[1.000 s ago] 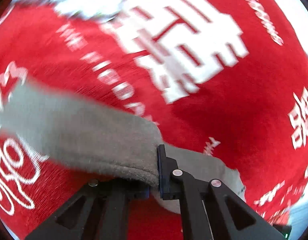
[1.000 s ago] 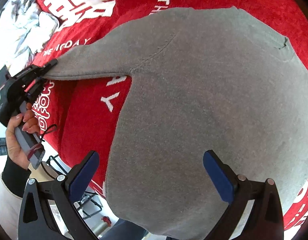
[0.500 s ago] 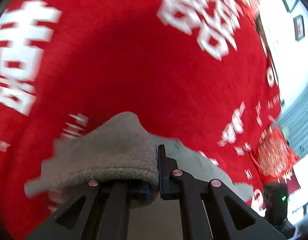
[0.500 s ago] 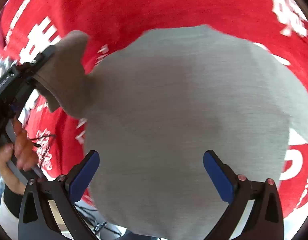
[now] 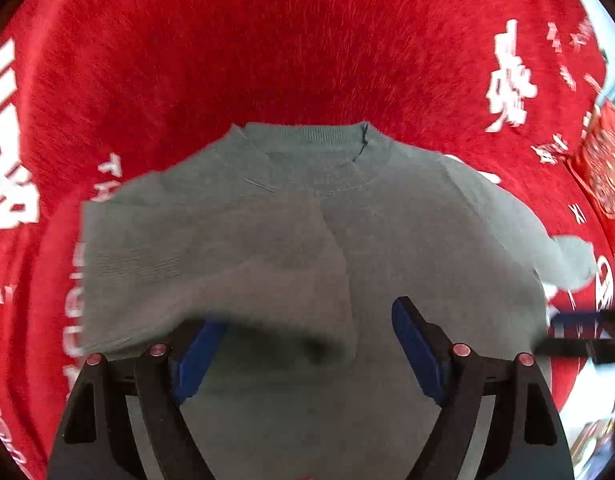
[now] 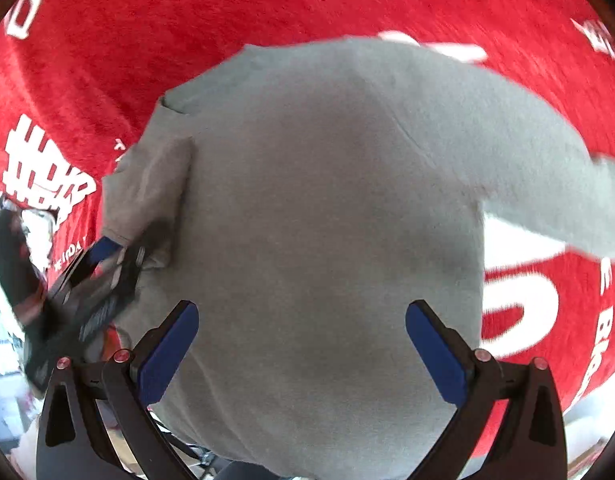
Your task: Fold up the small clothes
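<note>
- Covering the whole work surface, a red cloth (image 5: 307, 40) with white lettering lies under everything.
- Centred on it, the grey sweater (image 6: 327, 220) lies flat, collar at 12 o'clock in the left view, one sleeve (image 5: 211, 264) folded across the body.
- The other sleeve (image 6: 547, 184) trails out at 3 o'clock, unfolded; folding it in looks the next step.
- The left gripper (image 5: 303, 340) hovers, jaws spread, holding nothing.
- The right gripper (image 6: 301, 352) likewise gapes empty; it must reach that cuff.

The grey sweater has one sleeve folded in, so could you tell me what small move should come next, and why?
Probably take the right gripper, open over the grey sweater, to the other sleeve, which lies spread out on the red cloth; the left gripper is open over the folded sleeve.
</note>
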The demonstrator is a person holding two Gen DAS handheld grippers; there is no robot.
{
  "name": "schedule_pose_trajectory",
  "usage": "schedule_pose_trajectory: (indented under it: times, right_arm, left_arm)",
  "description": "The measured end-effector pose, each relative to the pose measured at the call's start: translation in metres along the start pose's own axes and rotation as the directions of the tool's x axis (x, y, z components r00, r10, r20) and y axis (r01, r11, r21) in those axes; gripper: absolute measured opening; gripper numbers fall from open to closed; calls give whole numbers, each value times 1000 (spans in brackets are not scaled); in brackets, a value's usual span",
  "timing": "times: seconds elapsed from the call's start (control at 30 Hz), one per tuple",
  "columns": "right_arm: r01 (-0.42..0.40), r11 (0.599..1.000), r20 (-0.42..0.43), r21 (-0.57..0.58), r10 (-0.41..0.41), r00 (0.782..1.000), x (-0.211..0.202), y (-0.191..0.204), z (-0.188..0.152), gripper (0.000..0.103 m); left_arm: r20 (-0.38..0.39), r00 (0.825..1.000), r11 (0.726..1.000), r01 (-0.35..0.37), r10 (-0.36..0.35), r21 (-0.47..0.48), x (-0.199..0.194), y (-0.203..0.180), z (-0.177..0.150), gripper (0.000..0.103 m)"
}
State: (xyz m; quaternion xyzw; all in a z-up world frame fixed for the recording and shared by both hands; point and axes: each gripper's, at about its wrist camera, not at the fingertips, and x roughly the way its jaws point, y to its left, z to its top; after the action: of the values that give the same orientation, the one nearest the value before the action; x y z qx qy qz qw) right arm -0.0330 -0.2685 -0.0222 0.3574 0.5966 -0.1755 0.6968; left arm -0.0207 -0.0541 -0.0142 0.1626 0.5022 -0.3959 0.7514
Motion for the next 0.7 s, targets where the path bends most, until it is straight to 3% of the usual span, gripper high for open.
schedule_pose_trajectory:
  times: [0.1,0.2,0.27,0.37,0.43,0.47,0.5,0.57,0.6,0.63,0.67,0.7]
  right_arm:
    - [50,983,77,-179,-37,996,-11,41,9,103]
    - [122,910,140,-396,-71,988,-5,104,13,103]
    - [200,826,171,-527,-127,977,15,146,14,103]
    - [295,674,214,-677,-203,956,57,195,5,103]
    - [345,569,243,-747,-249,937,86,215,-3,102]
    - [391,506,279,-769,-284,917,99,221,-7,102]
    - [438,453,321,-777,-313,894,109,225,-10,93]
    - [506,404,384,-762,-348,856,117,230,-7,30]
    - [504,435,378,-746,-346,858,115,228,-1,7]
    - [490,507,365,-710,-331,870,109,224,8,7]
    - [464,623,358,-630,-297,885,93,214,22,7]
    - [437,699,354,-566,-272,895,82,205,30,7]
  left_arm:
    - [49,996,998,-69,68,1,-42,21,-15,85]
    - [18,982,979,-188,190,-75,-53,65,-27,85]
    - [-46,970,957,-243,239,-157,-44,97,-32,85]
    - [-91,966,930,-258,242,-262,-30,132,-42,85]
    - [-107,963,923,-266,246,-277,-21,140,-45,85]
    - [-120,961,921,-274,250,-275,-15,142,-49,85]
    - [-129,960,921,-274,247,-275,-9,140,-49,85]
    - [-117,965,924,-260,236,-281,-7,135,-51,85]
    - [-112,967,926,-253,230,-281,-7,135,-51,85]
    - [-113,967,927,-250,226,-282,-6,137,-52,85]
    - [-114,968,927,-246,222,-283,-6,137,-53,86]
    - [-118,967,926,-251,226,-281,-1,136,-49,91]
